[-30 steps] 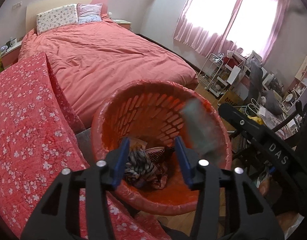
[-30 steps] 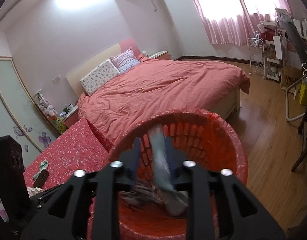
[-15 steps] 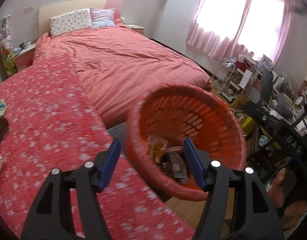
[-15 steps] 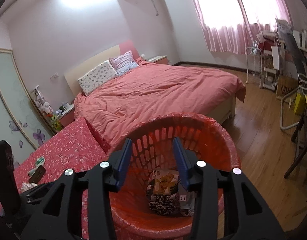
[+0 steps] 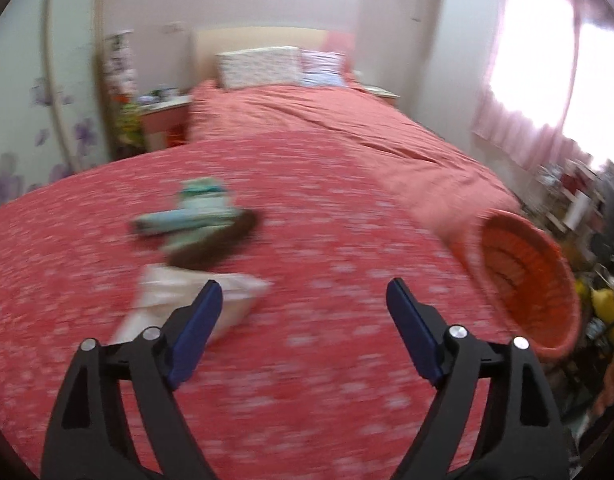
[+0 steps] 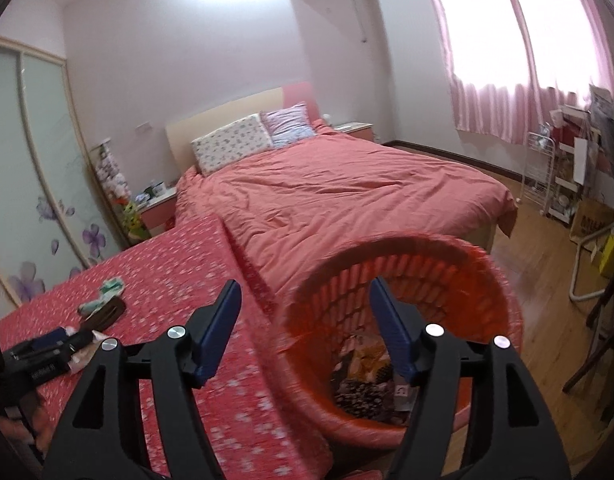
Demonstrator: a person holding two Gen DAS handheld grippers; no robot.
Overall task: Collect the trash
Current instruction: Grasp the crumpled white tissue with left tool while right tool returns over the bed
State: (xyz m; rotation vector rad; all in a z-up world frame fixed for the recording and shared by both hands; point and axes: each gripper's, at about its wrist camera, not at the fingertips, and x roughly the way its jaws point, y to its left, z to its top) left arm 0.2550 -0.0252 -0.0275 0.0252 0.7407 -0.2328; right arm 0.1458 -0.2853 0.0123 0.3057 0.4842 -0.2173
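Left gripper [image 5: 303, 296] jaws wide, just opened, empty; blurred white wrapper [image 5: 195, 300] beside left jaw. Right gripper [image 6: 305, 294] jaws apart, just opened, empty, above orange slatted plastic basket [image 6: 447, 256].

Almost no readable text in either view.
A cardboard box [image 6: 591, 222] on the floor by the window carries dark printed letters, too small and cut off to read; a black device [image 6: 39, 364] at lower left bears tiny white lettering, also illegible.
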